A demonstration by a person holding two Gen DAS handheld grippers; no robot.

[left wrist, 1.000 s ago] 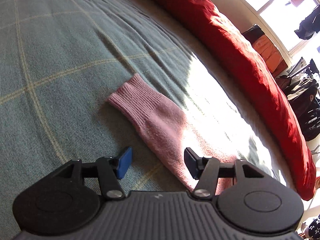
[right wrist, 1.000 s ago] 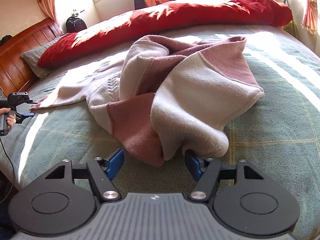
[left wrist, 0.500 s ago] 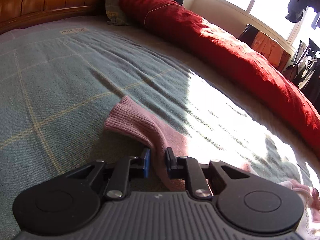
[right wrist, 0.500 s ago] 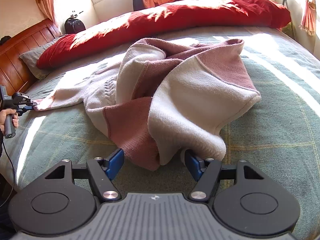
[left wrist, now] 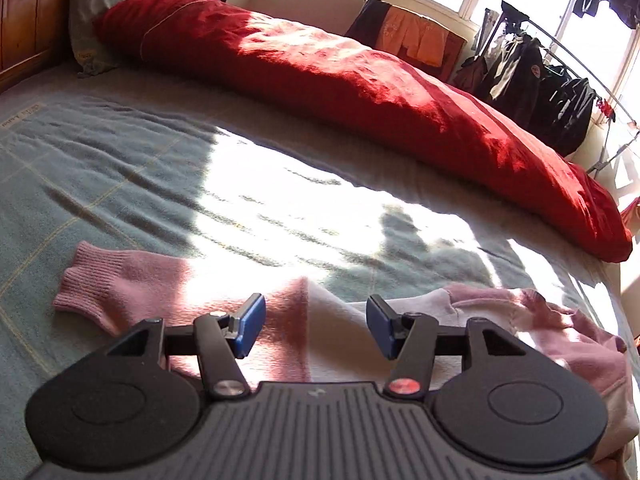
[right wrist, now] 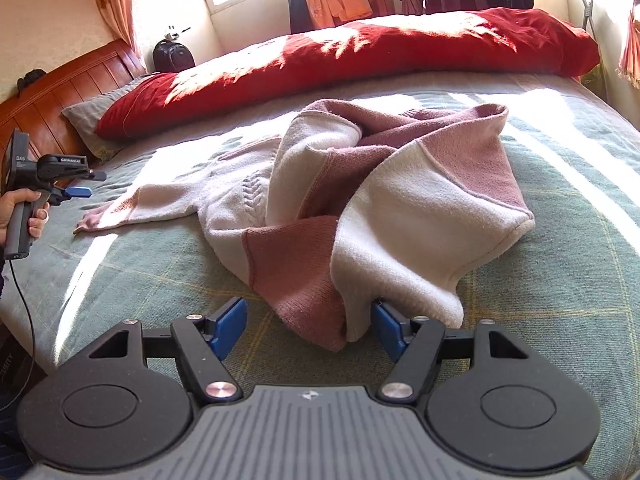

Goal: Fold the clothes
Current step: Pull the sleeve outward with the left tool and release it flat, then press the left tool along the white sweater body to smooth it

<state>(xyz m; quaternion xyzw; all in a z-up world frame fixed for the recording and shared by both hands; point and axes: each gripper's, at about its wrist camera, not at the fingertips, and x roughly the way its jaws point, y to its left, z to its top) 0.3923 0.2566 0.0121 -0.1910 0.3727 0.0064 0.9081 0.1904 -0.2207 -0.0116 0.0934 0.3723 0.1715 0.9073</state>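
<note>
A pink and white knitted sweater (right wrist: 400, 200) lies crumpled in the middle of the green checked bed (right wrist: 580, 280). My right gripper (right wrist: 308, 328) stands open at its near hem, with a pink and white fold between the fingers and the right pad (right wrist: 390, 330) against the white cloth. One sleeve (right wrist: 132, 208) stretches out to the left. My left gripper (left wrist: 316, 328) is open just above that sleeve (left wrist: 280, 320), whose ribbed pink cuff (left wrist: 92, 280) lies flat to the left. In the right wrist view a hand (right wrist: 20, 208) holds the left gripper (right wrist: 90, 184) over the cuff.
A long red rolled quilt (right wrist: 360, 52) runs along the far side of the bed, with a grey pillow (right wrist: 88, 112) and wooden headboard (right wrist: 60, 92) at the left. A clothes rack (left wrist: 552, 92) and windows stand behind. Bare blanket (left wrist: 100, 180) lies left of the sleeve.
My left gripper shut on the sleeve half a second ago and has now opened, letting it go, and swung right. The sleeve lies flat. My right gripper has hardly moved.
</note>
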